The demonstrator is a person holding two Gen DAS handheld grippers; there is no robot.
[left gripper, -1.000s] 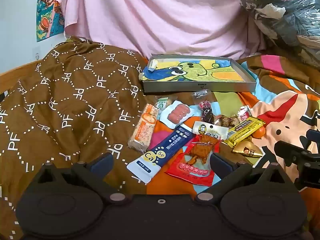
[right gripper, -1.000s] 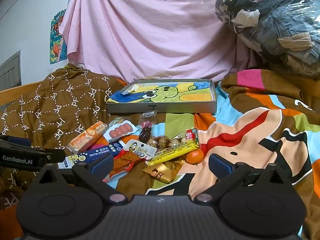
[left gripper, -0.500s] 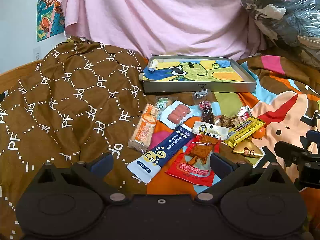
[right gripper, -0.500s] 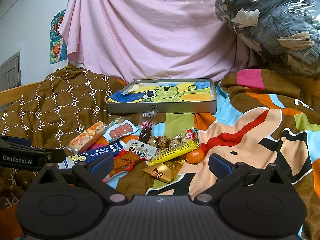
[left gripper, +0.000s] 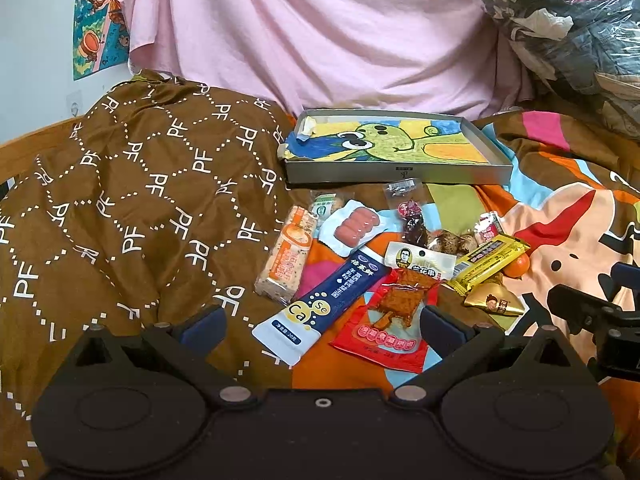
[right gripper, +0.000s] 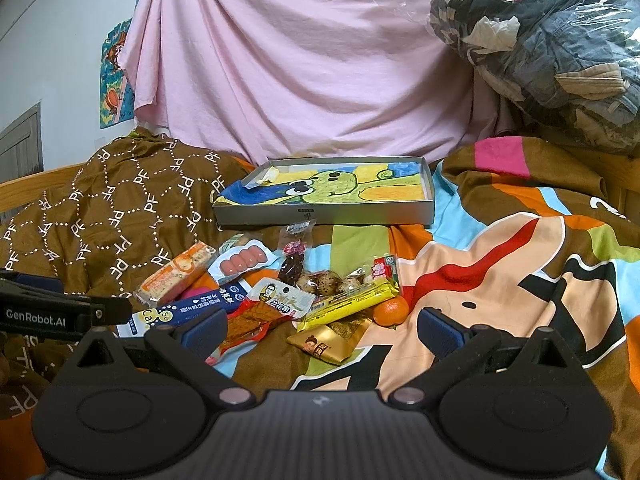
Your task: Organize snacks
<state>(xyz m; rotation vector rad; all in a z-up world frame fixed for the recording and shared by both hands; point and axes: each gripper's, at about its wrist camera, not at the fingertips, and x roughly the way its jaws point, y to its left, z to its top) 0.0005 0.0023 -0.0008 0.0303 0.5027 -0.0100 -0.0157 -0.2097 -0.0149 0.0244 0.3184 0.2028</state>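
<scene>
Several snack packets lie on a bed quilt: a blue calcium sachet (left gripper: 324,304), a red tofu packet (left gripper: 394,320), an orange cracker bar (left gripper: 286,258), a sausage pack (left gripper: 354,226), a yellow bar (left gripper: 488,262), a gold packet (right gripper: 326,340) and a small orange (right gripper: 390,310). A shallow grey box (left gripper: 396,174) with a cartoon drawing inside sits behind them. My left gripper (left gripper: 322,326) is open, just short of the blue sachet and red packet. My right gripper (right gripper: 320,330) is open, just short of the gold packet.
A brown patterned quilt (left gripper: 120,200) rises in a mound on the left. A pink sheet (right gripper: 300,72) hangs behind. A plastic bag of clothes (right gripper: 552,40) sits at the back right. The other gripper shows at each view's edge.
The right gripper view has tilted slightly, so the box and snacks sit a little lower in it. The left view is unchanged.
</scene>
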